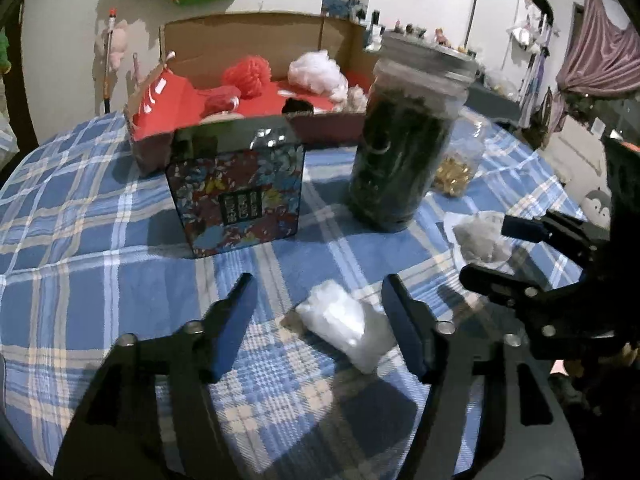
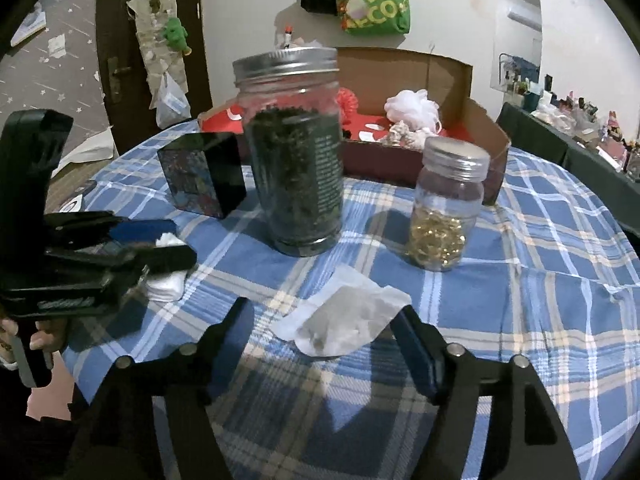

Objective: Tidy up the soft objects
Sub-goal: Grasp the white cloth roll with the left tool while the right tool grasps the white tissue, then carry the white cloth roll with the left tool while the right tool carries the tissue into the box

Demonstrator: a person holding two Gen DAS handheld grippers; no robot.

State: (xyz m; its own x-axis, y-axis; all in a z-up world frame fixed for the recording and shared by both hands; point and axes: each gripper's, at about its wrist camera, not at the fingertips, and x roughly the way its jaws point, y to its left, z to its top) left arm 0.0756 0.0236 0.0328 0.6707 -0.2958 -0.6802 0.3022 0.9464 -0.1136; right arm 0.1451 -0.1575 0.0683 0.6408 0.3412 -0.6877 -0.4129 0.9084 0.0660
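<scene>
Both pairs of jaws stand open, gripping nothing: the left gripper (image 1: 316,312) straddles a white pad (image 1: 346,330) on the checked cloth (image 1: 80,208), the right gripper (image 2: 320,332) a limp grey pouch (image 2: 344,326). I'd pinch each softly at mid-body, then lift toward the box (image 1: 248,40) holding fluffy poufs (image 1: 316,70).

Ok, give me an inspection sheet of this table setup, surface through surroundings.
Surface: round table under blue plaid cloth.
Job's things: white plastic-wrapped soft pack between left tool fingers, untouched; white pouch of grey fluff before right tool; red-lined cardboard box holding red and white mesh puffs.
Clutter: tall glass jar of dark leaves, small jar of gold capsules, floral tin.
Grippers: both tools open.
Cables: nothing seen.
Surroundings: green bag on wall.
</scene>
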